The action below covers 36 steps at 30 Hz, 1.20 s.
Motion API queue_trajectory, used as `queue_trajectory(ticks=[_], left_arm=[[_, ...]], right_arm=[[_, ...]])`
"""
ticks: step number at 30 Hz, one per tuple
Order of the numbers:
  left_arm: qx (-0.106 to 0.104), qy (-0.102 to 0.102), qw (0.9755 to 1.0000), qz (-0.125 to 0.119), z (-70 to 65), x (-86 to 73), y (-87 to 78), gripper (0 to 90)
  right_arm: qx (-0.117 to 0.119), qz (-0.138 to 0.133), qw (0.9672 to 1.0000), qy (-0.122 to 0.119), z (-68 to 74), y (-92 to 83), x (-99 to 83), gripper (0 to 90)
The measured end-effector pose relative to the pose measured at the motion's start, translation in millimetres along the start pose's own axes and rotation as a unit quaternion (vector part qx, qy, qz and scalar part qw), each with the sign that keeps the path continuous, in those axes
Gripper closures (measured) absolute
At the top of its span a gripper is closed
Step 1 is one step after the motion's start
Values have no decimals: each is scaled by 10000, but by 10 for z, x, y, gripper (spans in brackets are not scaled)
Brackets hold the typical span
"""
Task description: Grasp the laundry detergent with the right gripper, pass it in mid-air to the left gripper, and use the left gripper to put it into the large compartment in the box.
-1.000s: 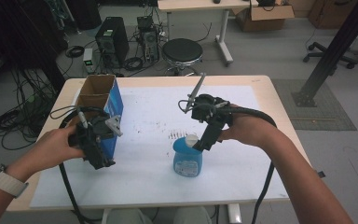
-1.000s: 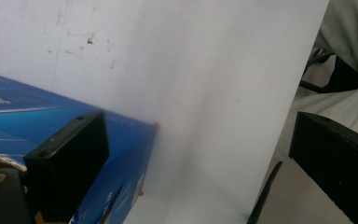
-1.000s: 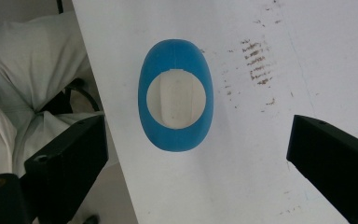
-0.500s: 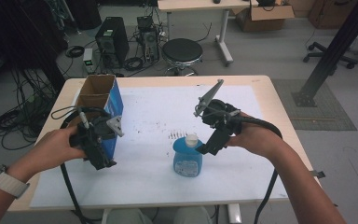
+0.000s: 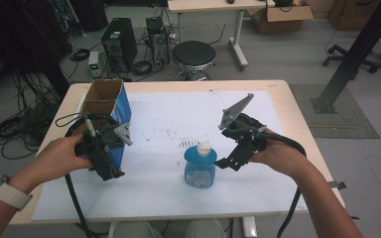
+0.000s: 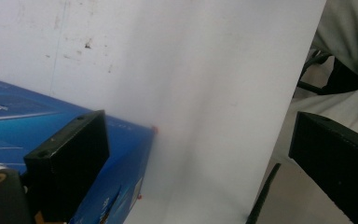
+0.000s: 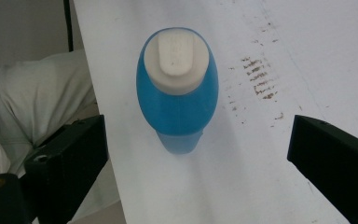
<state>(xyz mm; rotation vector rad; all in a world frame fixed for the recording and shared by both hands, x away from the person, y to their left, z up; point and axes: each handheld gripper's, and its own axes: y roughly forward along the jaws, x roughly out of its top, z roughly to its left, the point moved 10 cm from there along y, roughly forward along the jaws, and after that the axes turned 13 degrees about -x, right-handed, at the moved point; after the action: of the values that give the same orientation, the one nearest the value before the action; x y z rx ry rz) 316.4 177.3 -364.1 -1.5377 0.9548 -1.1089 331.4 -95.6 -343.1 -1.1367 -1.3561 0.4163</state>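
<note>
Clearly little is done yet: the blue bottle (image 5: 200,166) with its white cap (image 7: 176,57) stands upright and ungrasped on the white sheet (image 5: 168,119), near the table's front edge. The right gripper (image 5: 226,162) hovers just beside it, jaws wide apart and empty. The left gripper (image 5: 110,174), likewise spread and empty, sits by the blue carton (image 5: 106,106). Compared with a second ago, the right gripper has dropped closer to the bottle; grasping remains.
</note>
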Motion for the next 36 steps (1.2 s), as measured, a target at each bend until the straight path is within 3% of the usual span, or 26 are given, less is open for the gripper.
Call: queue_trajectory(ticks=[20, 36], left_arm=[[-14, 23, 10000, 7, -7, 20, 26, 57], [-28, 24, 10000, 32, -9, 32, 44, 57]], right_arm=[[26, -419, 9990, 162, 25, 99, -182, 50], [132, -738, 9967, 296, 87, 305, -319, 52]])
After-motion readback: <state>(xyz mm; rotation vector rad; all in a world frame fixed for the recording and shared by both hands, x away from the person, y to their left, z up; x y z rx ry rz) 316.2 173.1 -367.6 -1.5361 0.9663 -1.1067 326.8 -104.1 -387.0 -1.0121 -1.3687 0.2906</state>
